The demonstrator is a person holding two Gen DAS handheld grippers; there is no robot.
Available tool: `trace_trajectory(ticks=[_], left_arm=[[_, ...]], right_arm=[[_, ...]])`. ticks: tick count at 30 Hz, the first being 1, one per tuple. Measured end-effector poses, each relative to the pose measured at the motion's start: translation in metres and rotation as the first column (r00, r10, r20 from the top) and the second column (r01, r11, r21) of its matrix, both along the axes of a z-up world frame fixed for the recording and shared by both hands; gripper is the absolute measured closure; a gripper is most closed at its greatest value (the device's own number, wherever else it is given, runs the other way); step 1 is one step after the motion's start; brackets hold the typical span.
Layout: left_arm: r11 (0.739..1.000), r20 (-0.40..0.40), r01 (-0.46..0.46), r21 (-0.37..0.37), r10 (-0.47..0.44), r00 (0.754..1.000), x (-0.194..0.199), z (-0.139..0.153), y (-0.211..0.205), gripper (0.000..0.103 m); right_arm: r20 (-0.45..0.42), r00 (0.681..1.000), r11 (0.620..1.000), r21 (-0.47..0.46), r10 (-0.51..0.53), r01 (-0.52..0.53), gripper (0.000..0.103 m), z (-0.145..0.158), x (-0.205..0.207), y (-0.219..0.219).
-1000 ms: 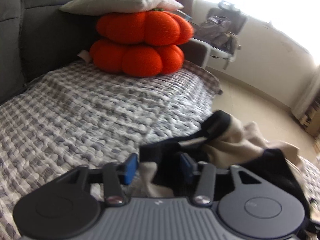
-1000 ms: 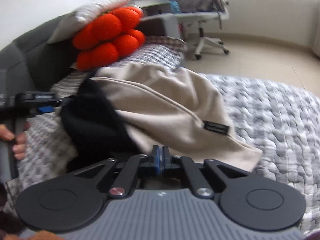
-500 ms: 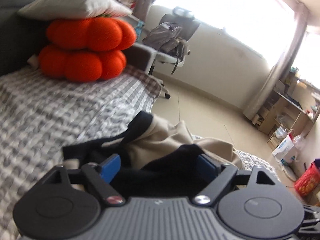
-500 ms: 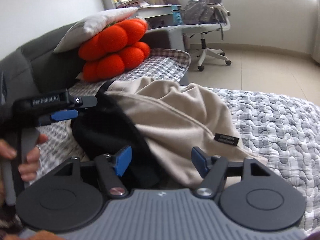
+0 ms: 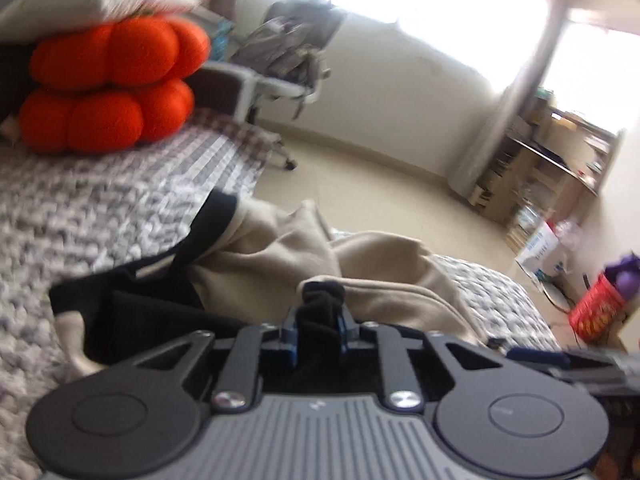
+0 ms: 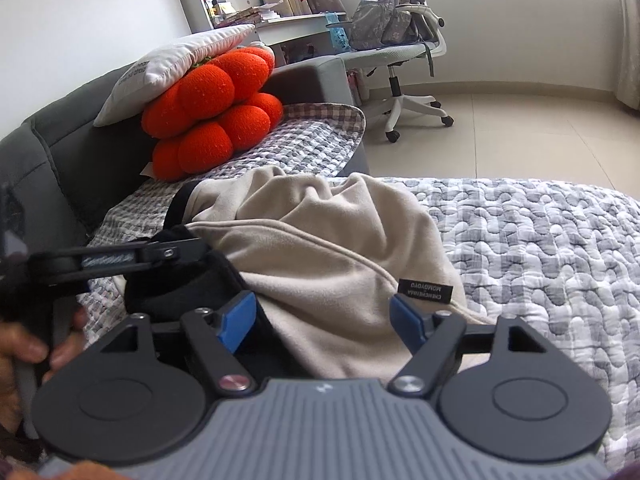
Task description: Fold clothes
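A beige garment [image 6: 320, 248] with black trim lies crumpled on the grey-and-white quilted bed [image 6: 540, 240]. It also shows in the left wrist view [image 5: 280, 256]. My left gripper [image 5: 318, 328] is shut on a bunched black edge of the garment [image 5: 320, 300]. In the right wrist view the left gripper [image 6: 200, 246] shows from the side, held at the garment's black part. My right gripper [image 6: 324, 320] is open, its blue pads [image 6: 236, 320] spread on either side of the garment's near edge, by a small black label [image 6: 425, 291].
Two orange pumpkin cushions [image 6: 212, 116] under a white pillow [image 6: 176, 68] sit against the grey headboard [image 6: 60, 148]. An office chair [image 6: 400, 52] with a backpack stands on the tiled floor beyond. Shelves [image 5: 560, 168] and a red basket [image 5: 596, 312] stand at the right.
My left gripper opened, swung right and then shut on the garment's black edge. My right gripper opened from shut and let go of the garment.
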State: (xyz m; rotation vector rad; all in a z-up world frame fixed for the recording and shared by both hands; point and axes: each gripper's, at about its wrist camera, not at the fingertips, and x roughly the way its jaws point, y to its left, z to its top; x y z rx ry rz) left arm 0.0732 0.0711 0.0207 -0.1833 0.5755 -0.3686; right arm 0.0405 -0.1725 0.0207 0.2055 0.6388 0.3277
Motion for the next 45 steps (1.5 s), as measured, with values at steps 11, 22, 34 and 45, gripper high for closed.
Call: trace_trajectory(ticks=[11, 22, 34, 45], left_arm=[[0.919, 0.186, 0.387, -0.072, -0.368, 0.911, -0.063, 0.026, 0.016, 0.087], [0.893, 0.269, 0.433, -0.121, -0.39, 0.881, -0.086, 0.052, 0.016, 0.087], [0.848, 0.299, 0.527, -0.056, -0.49, 0.819, -0.114, 0.064, -0.01, 0.088], [0.766, 0.166, 0.642, -0.028, -0.63, 0.758, -0.11, 0.038, -0.023, 0.086]], right_arm=[[0.126, 0.968, 0.975, 0.003, 0.218, -0.22, 0.009, 0.02, -0.03, 0.016], [0.247, 0.927, 0.959, -0.055, 0.282, -0.277, 0.009, 0.046, -0.064, 0.01], [0.307, 0.868, 0.918, -0.059, 0.39, -0.391, 0.008, 0.066, -0.098, -0.013], [0.243, 0.853, 0.885, -0.185, 0.461, -0.426, 0.017, 0.043, -0.104, 0.016]])
